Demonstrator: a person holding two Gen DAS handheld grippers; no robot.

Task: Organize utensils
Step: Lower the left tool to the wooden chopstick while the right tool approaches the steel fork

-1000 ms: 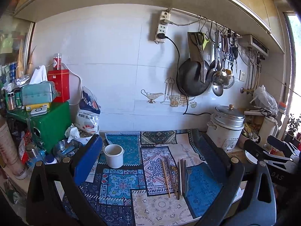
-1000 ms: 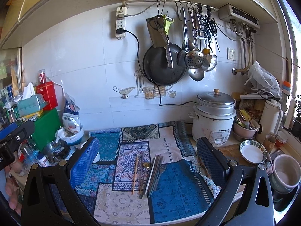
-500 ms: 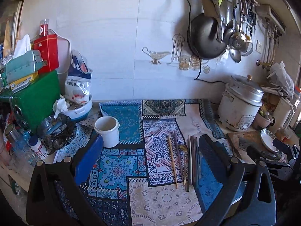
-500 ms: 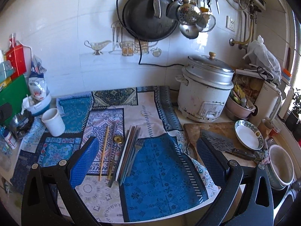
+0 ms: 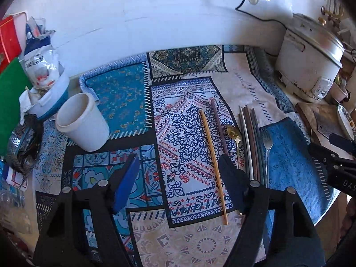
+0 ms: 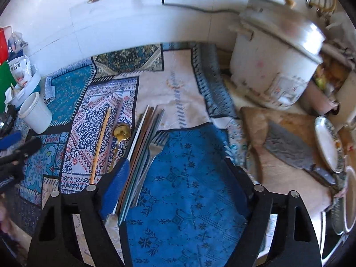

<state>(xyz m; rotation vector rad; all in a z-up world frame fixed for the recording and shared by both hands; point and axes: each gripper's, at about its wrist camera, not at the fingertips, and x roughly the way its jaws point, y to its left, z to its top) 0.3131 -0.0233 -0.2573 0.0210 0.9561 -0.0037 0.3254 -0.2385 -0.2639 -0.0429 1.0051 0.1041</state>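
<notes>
On the patterned cloth lie a light wooden chopstick (image 5: pixel 213 166), a brown chopstick (image 5: pixel 219 126), a gold spoon (image 5: pixel 233 132), a bundle of dark chopsticks (image 5: pixel 250 138) and a fork (image 5: pixel 268 146). A white cup (image 5: pixel 82 122) stands upright to their left. My left gripper (image 5: pixel 178 169) hovers over the cloth with its jaws closing. The light chopstick lies just inside its right finger, untouched. My right gripper (image 6: pixel 175 164) is closing too, above the blue cloth patch. The chopstick bundle (image 6: pixel 142 142) and fork (image 6: pixel 155 146) run beside its left pad (image 6: pixel 115 184), not gripped.
A white rice cooker (image 6: pixel 273 62) stands at the back right. In front of it lies a wooden board (image 6: pixel 255 122) with a cleaver (image 6: pixel 289 149), and a plate (image 6: pixel 327 142) beside it. A bag in a bowl (image 5: pixel 42 66) and a green box (image 5: pixel 9 93) crowd the left.
Both grippers have dropped toward the counter and tilted downward, so the utensils now fill the views. Both pairs of jaws stand narrower than before.
</notes>
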